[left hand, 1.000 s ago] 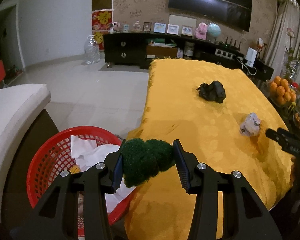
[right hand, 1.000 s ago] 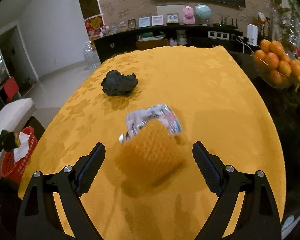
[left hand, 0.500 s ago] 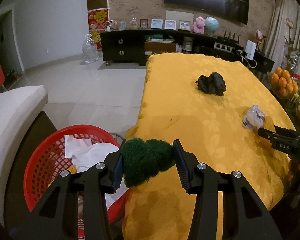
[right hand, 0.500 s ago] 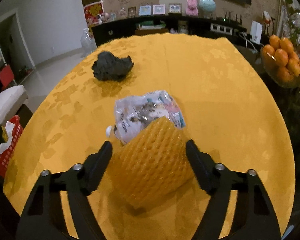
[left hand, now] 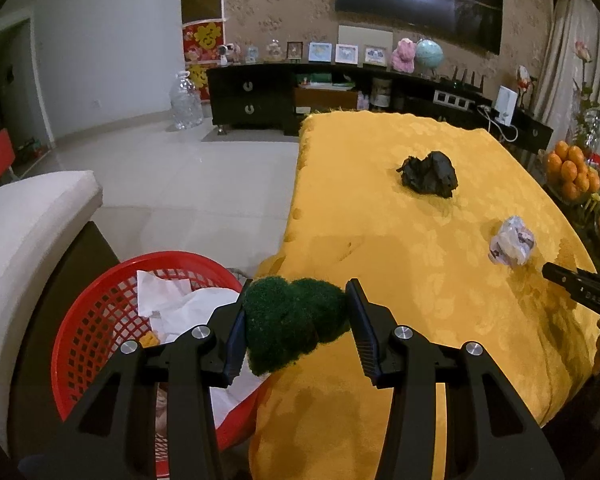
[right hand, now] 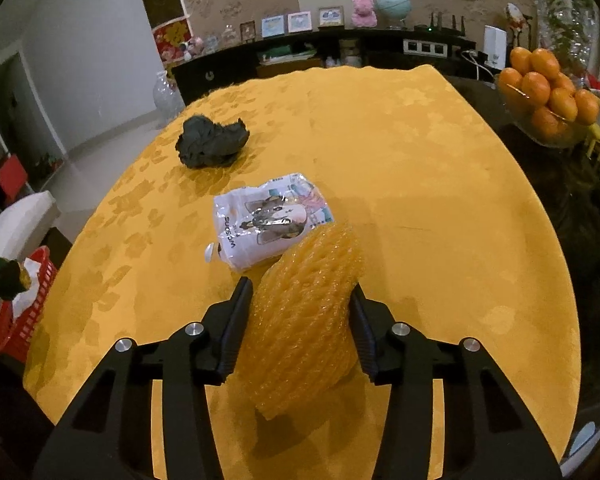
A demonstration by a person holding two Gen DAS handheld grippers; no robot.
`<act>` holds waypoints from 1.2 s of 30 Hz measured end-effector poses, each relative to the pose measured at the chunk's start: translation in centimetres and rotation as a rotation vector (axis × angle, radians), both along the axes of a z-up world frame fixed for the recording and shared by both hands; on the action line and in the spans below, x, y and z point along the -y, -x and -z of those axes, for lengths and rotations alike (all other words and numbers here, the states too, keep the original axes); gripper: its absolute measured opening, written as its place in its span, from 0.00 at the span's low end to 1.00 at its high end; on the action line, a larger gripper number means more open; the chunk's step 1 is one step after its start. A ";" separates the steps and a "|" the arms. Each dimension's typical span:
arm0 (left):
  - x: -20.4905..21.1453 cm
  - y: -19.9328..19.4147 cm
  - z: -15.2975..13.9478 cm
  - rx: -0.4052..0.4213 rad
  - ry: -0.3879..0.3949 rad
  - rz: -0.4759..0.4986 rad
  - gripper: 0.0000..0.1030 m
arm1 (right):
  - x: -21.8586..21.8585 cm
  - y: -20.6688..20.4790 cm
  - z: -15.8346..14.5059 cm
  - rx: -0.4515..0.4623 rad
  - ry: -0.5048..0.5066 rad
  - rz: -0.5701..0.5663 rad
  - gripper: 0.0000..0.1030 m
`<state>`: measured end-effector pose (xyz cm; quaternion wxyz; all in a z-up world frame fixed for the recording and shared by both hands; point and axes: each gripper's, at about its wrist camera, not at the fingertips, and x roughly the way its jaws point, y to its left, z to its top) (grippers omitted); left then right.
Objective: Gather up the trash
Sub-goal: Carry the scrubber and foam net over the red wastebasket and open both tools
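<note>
1. The left gripper (left hand: pixel 296 326) is clamped on a dark green fuzzy wad (left hand: pixel 292 324), its jaws set moderately apart with both fingers pressing the wad's sides.
2. The green wad is lumpy, its long axis running across the gap from finger to finger, with one lobe bulging down past the left finger.
3. Below and to the left of that gripper sits a red mesh basket (left hand: pixel 100 320) on the floor, already holding crumpled white paper (left hand: pixel 180 308); the wad hangs over the basket's near-right rim, at the edge of the yellow tablecloth (left hand: pixel 380 240).
4. Ahead and to the right of the left gripper, a crumpled black bag (left hand: pixel 430 174) lies on the cloth, well apart from it; a crushed printed wrapper (left hand: pixel 512 241) lies nearer on the right.
5. The right gripper (right hand: pixel 300 312) grips a yellow foam fruit net (right hand: pixel 304 320), its jaws roughly as far apart as the left pair, both fingers touching the net's sides.
6. The net's long axis runs forward along the fingers, tilted slightly right; its far end points toward the printed wrapper (right hand: pixel 270 222) and sticks out beyond the fingertips, while its near end reaches back between the jaw arms.
7. The wrapper lies just ahead of the right gripper, touching or just beside the net's tip; the black bag (right hand: pixel 212 142) sits farther ahead to the left.
8. A bowl of oranges (right hand: pixel 548 96) stands far ahead to the right, off the cloth.
</note>
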<state>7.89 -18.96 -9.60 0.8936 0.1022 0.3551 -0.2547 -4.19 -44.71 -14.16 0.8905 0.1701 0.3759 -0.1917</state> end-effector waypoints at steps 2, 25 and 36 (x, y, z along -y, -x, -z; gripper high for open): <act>-0.2 0.0 -0.2 0.003 0.005 -0.005 0.42 | -0.2 0.4 -0.4 0.011 0.008 0.001 0.44; -4.3 0.7 -4.2 0.093 0.053 -0.098 0.42 | -3.7 1.2 -3.9 0.077 0.066 -0.040 0.44; -8.4 -0.8 -5.8 0.141 0.054 -0.209 0.42 | -7.0 -0.5 -6.8 0.124 0.080 -0.115 0.44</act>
